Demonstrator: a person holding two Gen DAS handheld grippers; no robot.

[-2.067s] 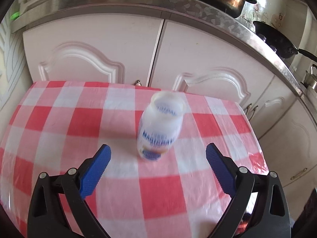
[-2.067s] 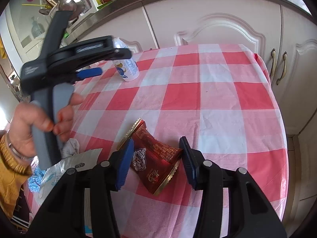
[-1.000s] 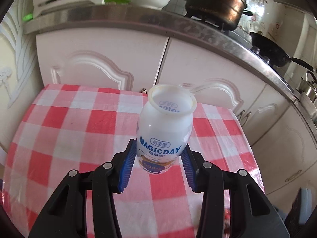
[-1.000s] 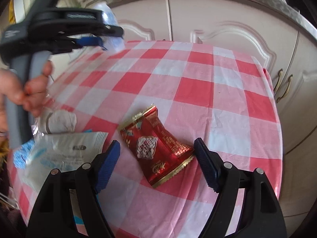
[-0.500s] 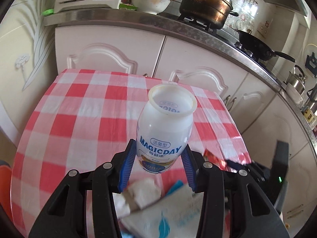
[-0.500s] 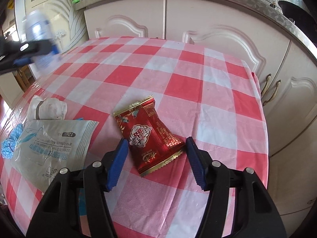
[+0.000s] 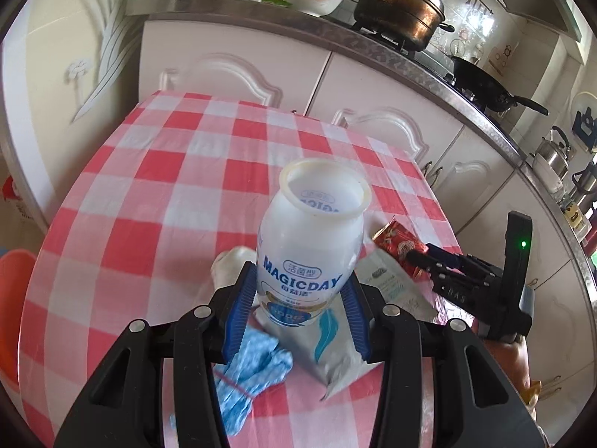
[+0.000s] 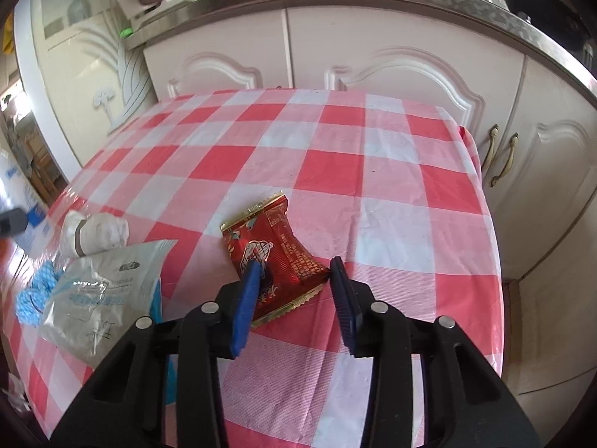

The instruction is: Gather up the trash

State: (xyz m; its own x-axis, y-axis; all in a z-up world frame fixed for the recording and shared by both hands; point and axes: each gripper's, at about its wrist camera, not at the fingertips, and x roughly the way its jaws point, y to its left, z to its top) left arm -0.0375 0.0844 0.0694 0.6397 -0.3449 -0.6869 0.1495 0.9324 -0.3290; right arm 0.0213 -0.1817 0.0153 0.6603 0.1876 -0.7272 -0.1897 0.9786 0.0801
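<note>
My left gripper is shut on a white MAGICDAY bottle with an open mouth, held upright above the near part of the red-and-white checked table. My right gripper is open, its blue pads on either side of the near end of a red snack wrapper lying flat on the cloth; the wrapper also shows in the left wrist view. A silver-white plastic packet, a crumpled white tissue and a blue cloth lie at the left of the table.
White kitchen cabinets stand right behind the table under a steel counter with a pot and a wok. An orange bin sits on the floor left of the table. The table's right edge drops off near the wrapper.
My left gripper closed on the bottle, lifted it and carried it back toward the near side. My right gripper has narrowed and moved forward around the wrapper's near end.
</note>
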